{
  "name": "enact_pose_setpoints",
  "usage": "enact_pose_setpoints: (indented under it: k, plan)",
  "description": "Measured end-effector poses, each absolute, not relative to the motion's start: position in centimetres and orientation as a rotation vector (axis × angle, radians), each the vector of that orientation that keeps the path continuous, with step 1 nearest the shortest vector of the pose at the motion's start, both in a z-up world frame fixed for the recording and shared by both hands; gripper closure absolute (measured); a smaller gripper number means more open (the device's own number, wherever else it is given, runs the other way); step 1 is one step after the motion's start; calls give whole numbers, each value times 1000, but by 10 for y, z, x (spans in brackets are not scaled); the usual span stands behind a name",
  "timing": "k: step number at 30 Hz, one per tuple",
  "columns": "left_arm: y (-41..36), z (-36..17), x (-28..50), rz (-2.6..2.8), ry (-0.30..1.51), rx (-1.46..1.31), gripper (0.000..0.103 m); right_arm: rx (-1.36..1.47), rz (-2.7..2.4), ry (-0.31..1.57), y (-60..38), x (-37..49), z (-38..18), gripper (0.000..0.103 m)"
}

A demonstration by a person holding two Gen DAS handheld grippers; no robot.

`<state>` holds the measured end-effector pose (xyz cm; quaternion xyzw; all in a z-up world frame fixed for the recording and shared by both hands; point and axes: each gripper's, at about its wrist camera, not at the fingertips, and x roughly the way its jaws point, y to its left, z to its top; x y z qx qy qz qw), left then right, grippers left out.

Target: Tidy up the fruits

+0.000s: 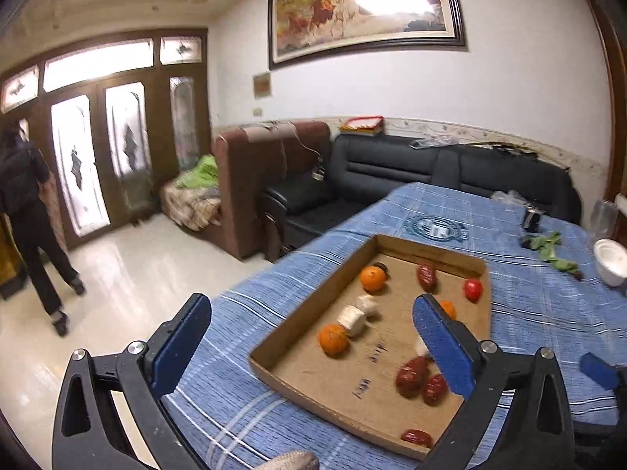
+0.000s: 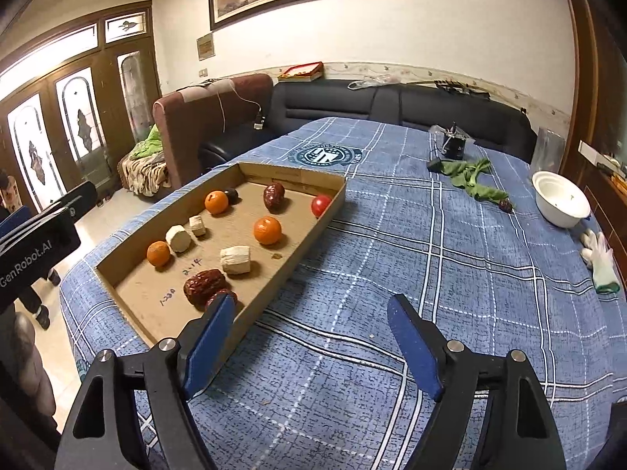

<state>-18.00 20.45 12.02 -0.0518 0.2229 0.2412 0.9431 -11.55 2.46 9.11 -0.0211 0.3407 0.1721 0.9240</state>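
Both my grippers, left (image 1: 313, 346) and right (image 2: 309, 346), are wide open and empty; the fruit tray (image 2: 313, 231) sits just ahead, left of my right jaws.

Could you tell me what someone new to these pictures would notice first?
Probably the cardboard tray on the blue plaid cloth, holding oranges, red dates, a tomato and pale cut chunks. To its right lie greens, a white bowl and a glove. Both claws, left and right, stand open and empty.
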Motion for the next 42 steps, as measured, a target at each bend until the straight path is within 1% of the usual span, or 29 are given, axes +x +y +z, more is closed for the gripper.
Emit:
enact_pose_setpoints:
  k: [7,20,33,42]
  plan:
    - [216,115,-179,440,495,-154,0,-60,358,698,31,-117,91,16]
    - [223,108,-177,402,533,-190,0,-100,374,704,49,-115,91,10]
    - [232,96,-172,388,585,-240,0,-139,395,707,69,-119,87,10]
    - [232,94,-173,394,590,-239,0,-147,405,706,77,-120,86,9]
